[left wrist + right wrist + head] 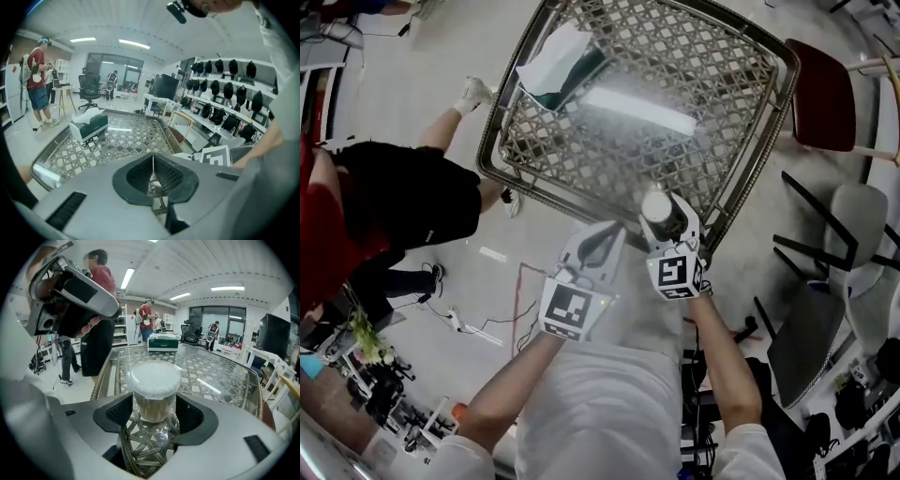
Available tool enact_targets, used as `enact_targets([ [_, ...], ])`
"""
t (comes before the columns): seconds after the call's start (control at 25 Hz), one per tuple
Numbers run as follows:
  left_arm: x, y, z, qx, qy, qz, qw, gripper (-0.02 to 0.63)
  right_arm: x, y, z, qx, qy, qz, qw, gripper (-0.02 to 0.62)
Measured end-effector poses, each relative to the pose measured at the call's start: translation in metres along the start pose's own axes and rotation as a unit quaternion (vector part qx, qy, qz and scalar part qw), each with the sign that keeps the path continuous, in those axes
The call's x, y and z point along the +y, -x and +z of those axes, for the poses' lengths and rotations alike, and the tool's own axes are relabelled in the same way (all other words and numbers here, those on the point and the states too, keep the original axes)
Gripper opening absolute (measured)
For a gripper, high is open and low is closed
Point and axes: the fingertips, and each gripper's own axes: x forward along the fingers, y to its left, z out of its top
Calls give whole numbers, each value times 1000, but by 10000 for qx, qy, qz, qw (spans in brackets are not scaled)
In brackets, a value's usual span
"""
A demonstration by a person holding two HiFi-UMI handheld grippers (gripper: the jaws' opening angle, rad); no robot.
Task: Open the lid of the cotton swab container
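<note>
At the surface [213,373] edge, my right tool [153,420] stood wide around the cotton swab container [154,390]. My left tool [153,173] was closed, empty.

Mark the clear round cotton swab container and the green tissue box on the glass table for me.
Clear round plastic cotton swab container [154,377]: right gripper view, on its white lid.
Dark green cardboard tissue box [572,77]: head view, on its green side, below the white tissue.
</note>
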Motion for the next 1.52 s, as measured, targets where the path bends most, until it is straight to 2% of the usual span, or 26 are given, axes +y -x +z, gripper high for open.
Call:
enact_targets([
  [0.24,5,-1,-2,24,5,6,10000,6,-4,-8,0,84,78,-90,9999,255],
  [0.52,9,0,3,21,-42,-10,10000,6,3,-3,7,36,83,148,9998,247],
  [0.72,8,7,14,-69,-67,-7,10000,6,0,12,25,-74,-25,168,9998,245],
  [0.96,2,20,33,-244,-143,5,9996,6,-12,41,60,-299,-130,116,9994,247],
  [1.36,-16,63,87,-655,5,128,9978,6,-24,104,137,-459,219,-12,9987,247],
  [1.52,-23,86,113,-919,-105,128,9956,6,-15,128,171,-560,200,98,9982,247],
])
